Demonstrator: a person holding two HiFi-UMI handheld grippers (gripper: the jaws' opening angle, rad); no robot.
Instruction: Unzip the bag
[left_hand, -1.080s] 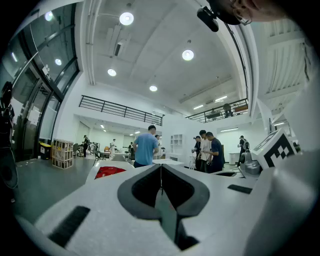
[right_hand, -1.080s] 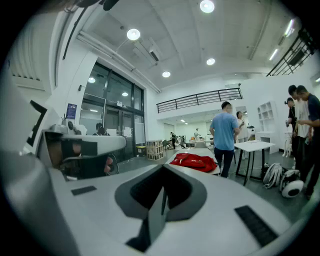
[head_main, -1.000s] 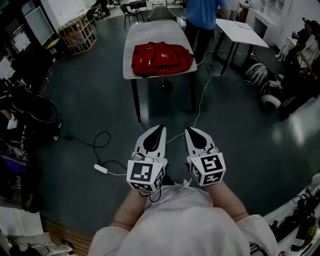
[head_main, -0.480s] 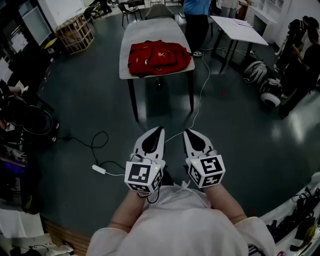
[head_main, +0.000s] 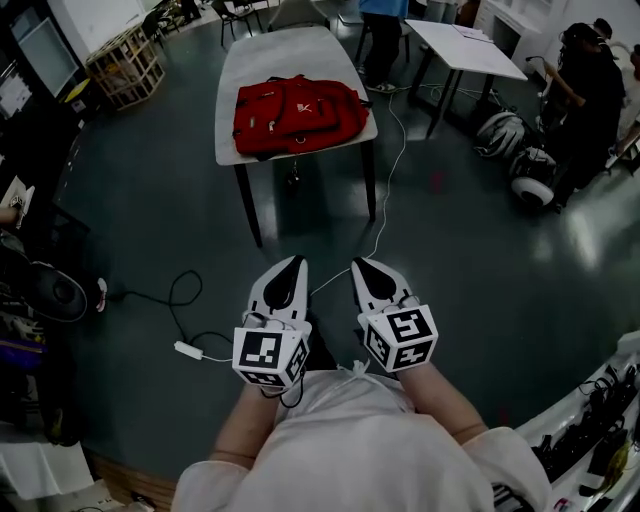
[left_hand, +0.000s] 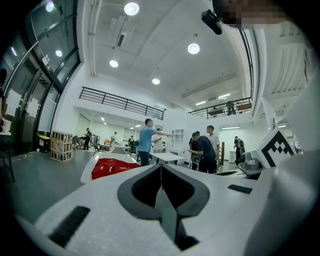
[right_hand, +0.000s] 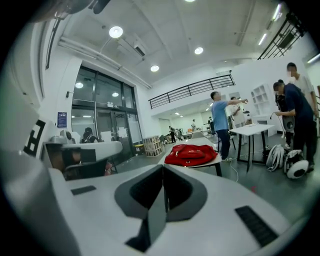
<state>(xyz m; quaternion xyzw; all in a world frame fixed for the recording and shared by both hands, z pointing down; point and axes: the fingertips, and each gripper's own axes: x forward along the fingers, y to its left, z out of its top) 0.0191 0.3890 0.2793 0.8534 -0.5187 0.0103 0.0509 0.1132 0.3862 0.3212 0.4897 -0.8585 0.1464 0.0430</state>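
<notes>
Fingers of L gripper (head_main: 293, 263) pressed tog., tip to tip, nothing betw. them; held low in front of person's body, over dark floor (head_main: 150, 200). R gripper (head_main: 359, 263) just beside it, fingers likewise closed, empty. Both point fwd toward tabletop (head_main: 290, 50), well apart from it.

Far L: wooden crate (head_main: 125, 65). Black cable (head_main: 180, 290) loops on floor L of grippers, white plug (head_main: 188, 350) near. Red bag (head_main: 295, 112) lies flat on near end of tabletop; zip too small to read. White cable (head_main: 385, 180) drops by tabletop's R side, runs along floor toward grippers. Further R: second table (head_main: 465, 45), person in dark clothes (head_main: 585, 90).
</notes>
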